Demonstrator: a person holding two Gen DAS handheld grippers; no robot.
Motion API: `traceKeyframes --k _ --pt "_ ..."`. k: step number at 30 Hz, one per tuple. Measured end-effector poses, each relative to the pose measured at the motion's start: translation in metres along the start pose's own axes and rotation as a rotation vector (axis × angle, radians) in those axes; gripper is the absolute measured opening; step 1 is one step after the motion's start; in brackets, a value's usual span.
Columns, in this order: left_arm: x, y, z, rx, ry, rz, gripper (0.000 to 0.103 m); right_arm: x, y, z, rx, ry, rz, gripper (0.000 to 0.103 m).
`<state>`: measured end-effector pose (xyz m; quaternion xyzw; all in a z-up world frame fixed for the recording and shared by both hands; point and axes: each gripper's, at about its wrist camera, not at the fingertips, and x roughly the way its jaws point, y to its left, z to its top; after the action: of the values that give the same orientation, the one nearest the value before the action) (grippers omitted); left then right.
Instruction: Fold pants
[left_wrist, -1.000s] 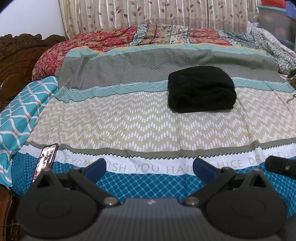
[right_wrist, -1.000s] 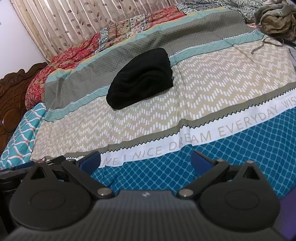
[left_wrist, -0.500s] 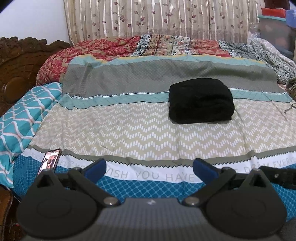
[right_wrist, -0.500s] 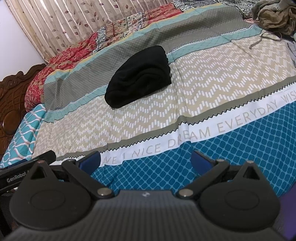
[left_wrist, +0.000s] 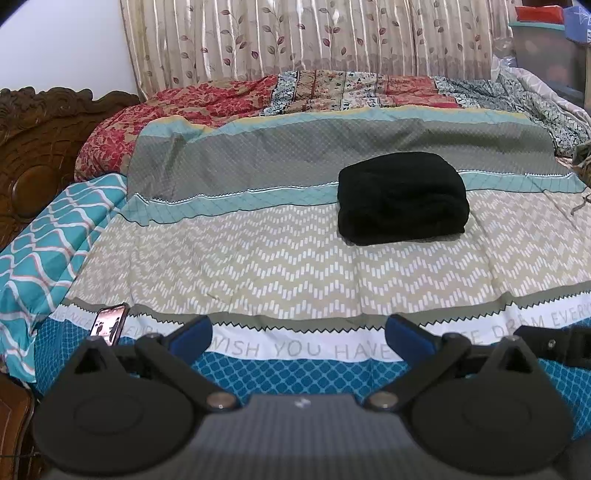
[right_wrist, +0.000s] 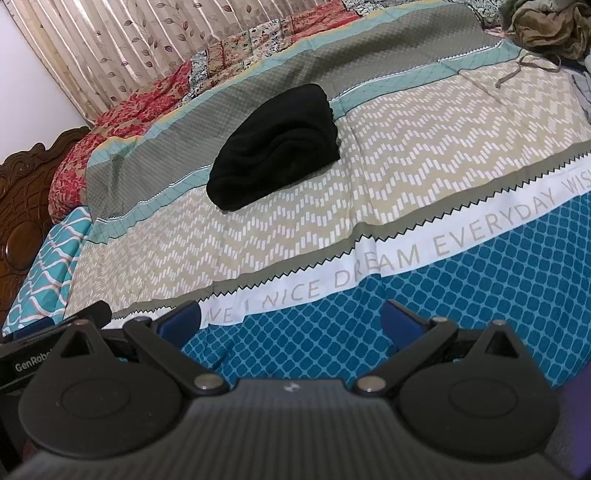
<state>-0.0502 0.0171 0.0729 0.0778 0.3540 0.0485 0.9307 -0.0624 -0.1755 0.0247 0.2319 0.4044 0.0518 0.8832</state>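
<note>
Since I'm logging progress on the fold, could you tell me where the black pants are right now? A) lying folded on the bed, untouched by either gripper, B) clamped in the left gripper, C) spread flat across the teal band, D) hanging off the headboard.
A: the pants lie as a compact folded bundle on the bed, while the left gripper and right gripper hang open and empty near the bed's near edge.

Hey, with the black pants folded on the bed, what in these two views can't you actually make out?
- Folded black pants: both views, fabric too dark to count the layers.
- Phone: left wrist view, screen too small to read, lower end behind the left claw.
- Olive clothes heap: right wrist view, cut off by the top edge.
- Right claw: open, empty.
</note>
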Motion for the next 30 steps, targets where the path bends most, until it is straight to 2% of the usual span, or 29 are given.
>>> traceKeyframes --k 30 --pt "0.0097 -0.0017 -0.0037 0.016 0.065 -0.027 0.103 0.0044 -0.0035 -0.0017 0.023 0.032 0.001 0.103"
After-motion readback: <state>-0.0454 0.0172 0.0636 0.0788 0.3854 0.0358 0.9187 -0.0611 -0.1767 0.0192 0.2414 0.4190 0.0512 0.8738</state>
